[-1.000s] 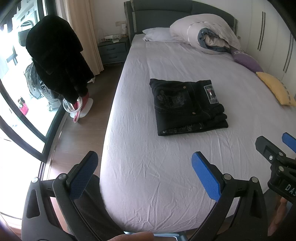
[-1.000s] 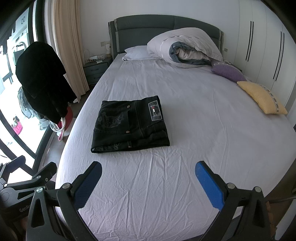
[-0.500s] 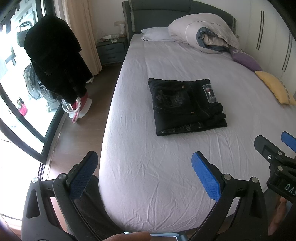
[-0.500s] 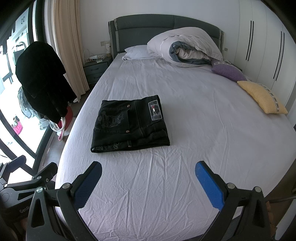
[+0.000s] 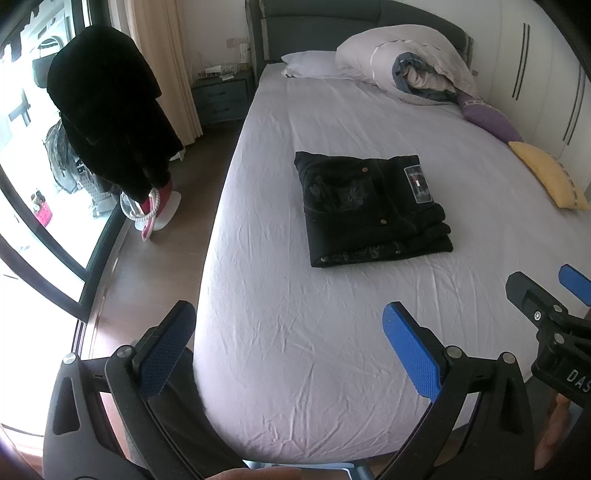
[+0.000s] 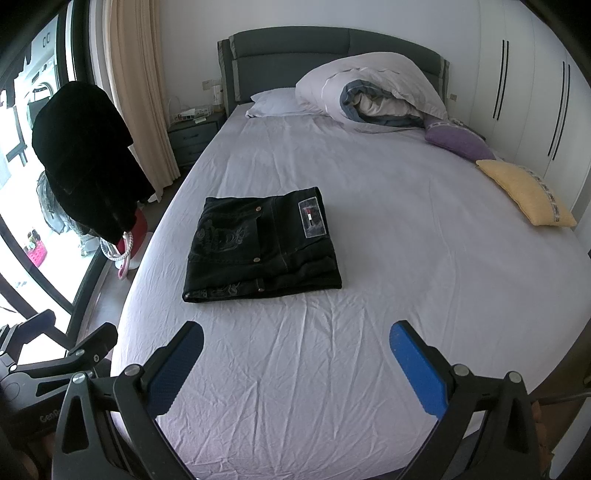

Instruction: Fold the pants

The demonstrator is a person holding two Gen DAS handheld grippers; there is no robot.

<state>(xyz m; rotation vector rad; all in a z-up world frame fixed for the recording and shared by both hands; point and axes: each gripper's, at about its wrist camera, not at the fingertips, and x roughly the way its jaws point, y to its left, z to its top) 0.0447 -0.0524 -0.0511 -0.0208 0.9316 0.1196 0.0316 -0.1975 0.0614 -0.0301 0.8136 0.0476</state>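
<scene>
Left wrist view: folded black pants (image 5: 373,208) sat slightly further left and lower in the frame than a second earlier; headboard (image 5: 332,26) and hanging black coat (image 5: 110,110) likewise drifted left. Right wrist view: framing shifted only marginally, pants (image 6: 262,245) and left gripper (image 6: 55,354) barely displaced

Pants (image 6: 262,247): black, pale embroidered motif on the pocket, brass-coloured rivets, grey patch with a red and white mark. Bed (image 6: 406,295) sheet: pale lilac, plain. Headboard (image 6: 332,48): dark grey with lighter side bands. Cushions: one purple (image 6: 458,142), one yellow (image 6: 524,192) with a patterned trim. Duvet (image 6: 369,88): white outside, blue-grey inside. Left gripper (image 5: 288,347) and right gripper (image 6: 295,365): black frames, blue pads. Curtain (image 6: 136,92): beige.
</scene>
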